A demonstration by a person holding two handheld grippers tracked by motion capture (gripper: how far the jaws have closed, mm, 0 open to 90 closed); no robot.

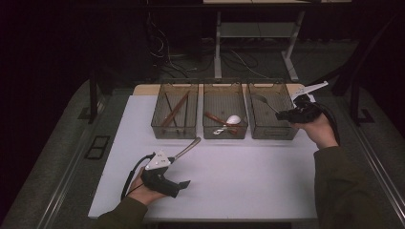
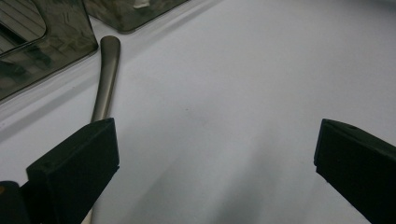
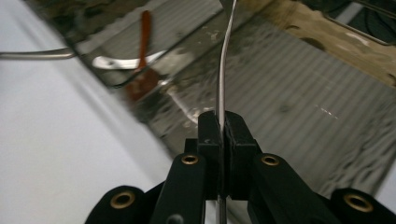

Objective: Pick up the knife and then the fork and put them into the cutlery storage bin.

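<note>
Sorting of cutlery into the three clear plastic bins looks partly done: the left bin [image 1: 174, 110] holds brown wooden chopsticks [image 1: 175, 109], the middle bin [image 1: 225, 112] holds a white spoon [image 1: 233, 119] with what seems to be a reddish-brown utensil, though the dim light makes that one hard to name. The right hand-held gripper [image 1: 279, 115], its jaws clamped tight on the thin handle of a silver metal spoon [image 1: 264, 102], holds it over the right bin [image 1: 272, 113], not yet released. One long silver metal utensil [image 1: 186, 149] lies on the white tabletop [image 1: 248, 176] in front of the bins, left to place. The left hand-held gripper [image 1: 185, 183] hangs low over the tabletop just beside that utensil, jaws spread wide with nothing between them, forearm entering from the bottom edge.
</note>
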